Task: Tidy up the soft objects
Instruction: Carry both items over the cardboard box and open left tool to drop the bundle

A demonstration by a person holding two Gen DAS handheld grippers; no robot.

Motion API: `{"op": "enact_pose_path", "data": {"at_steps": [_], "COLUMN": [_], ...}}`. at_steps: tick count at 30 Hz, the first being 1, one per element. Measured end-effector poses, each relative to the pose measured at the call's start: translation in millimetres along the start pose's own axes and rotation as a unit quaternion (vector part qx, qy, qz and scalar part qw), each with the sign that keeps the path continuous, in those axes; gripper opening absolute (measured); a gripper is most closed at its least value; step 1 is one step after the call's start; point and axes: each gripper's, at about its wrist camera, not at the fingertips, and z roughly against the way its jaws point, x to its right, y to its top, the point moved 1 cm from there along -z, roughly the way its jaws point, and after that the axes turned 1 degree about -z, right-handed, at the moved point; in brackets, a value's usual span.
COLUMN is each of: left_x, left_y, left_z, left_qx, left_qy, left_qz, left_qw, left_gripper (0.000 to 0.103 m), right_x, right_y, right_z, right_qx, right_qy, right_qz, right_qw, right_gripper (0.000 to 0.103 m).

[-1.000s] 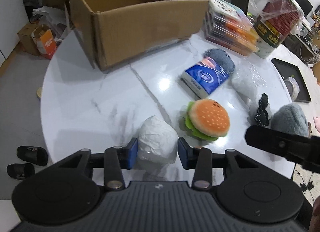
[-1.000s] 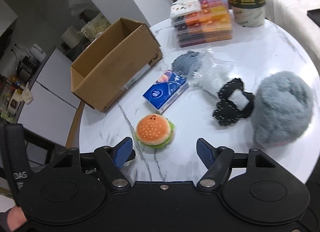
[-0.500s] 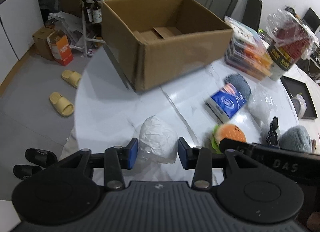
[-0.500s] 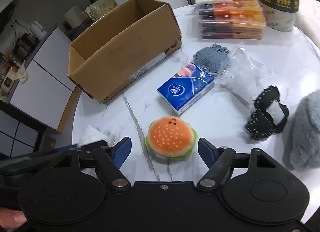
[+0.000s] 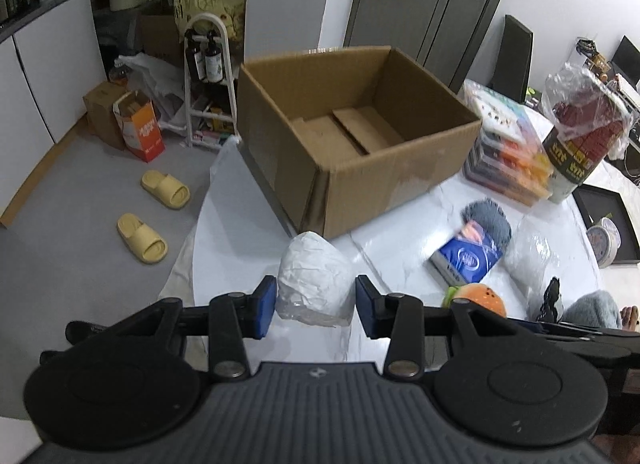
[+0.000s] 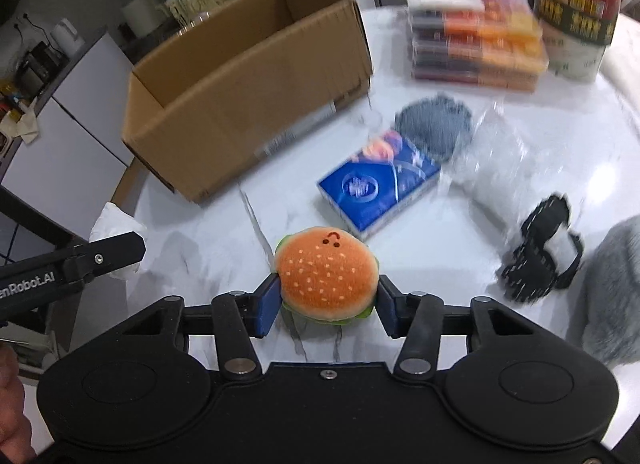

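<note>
Blue pads of the left claw (image 5: 315,307) clamp a crumpled white paper bundle (image 5: 314,280), now lifted clear of the marble bench (image 5: 240,240) and carried closer to the open cardboard box (image 5: 352,136), whose bare floor shows far more fully than a second ago. The right claw (image 6: 327,306), wide apart and short of the plush hamburger (image 6: 326,274) a moment earlier, has come forward and closed, both pads pressing the toy's sides just above the bench. Seen from the right wrist, the left tool reaches in level from the left edge, its arm lettered "enRobot.AI". Beyond the burger lie a blue tissue pack (image 6: 378,184), a grey knitted pad (image 6: 434,122), a clear plastic bag (image 6: 496,156), a black lace piece (image 6: 542,250) and a grey furry plush (image 6: 612,288). Lettering on the tissue pack is too blurred to read.
</note>
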Motion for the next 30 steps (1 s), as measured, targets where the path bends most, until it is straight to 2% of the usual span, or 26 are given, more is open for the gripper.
{"op": "enact_pose_path", "data": {"at_steps": [18, 30], "left_x": [1.5, 2.7], "left_y": [53.8, 93.8], "left_z": [24.8, 10.4], "left_qx": [0.074, 0.079], "left_qy": [0.009, -0.002], "left_qz": [-0.001, 0.009], "left_qw": [0.9973, 0.9968], "left_gripper": [0.041, 0.041], "right_x": [-24.7, -38.4], "right_y": [53.9, 92.2], "right_z": [54.1, 47.8], "right_qx": [0.087, 0.104], "right_qy": [0.009, 0.010], "right_qz": [0.034, 0.050], "right_qw": [0.996, 0.993], "right_gripper": [0.049, 0.049]}}
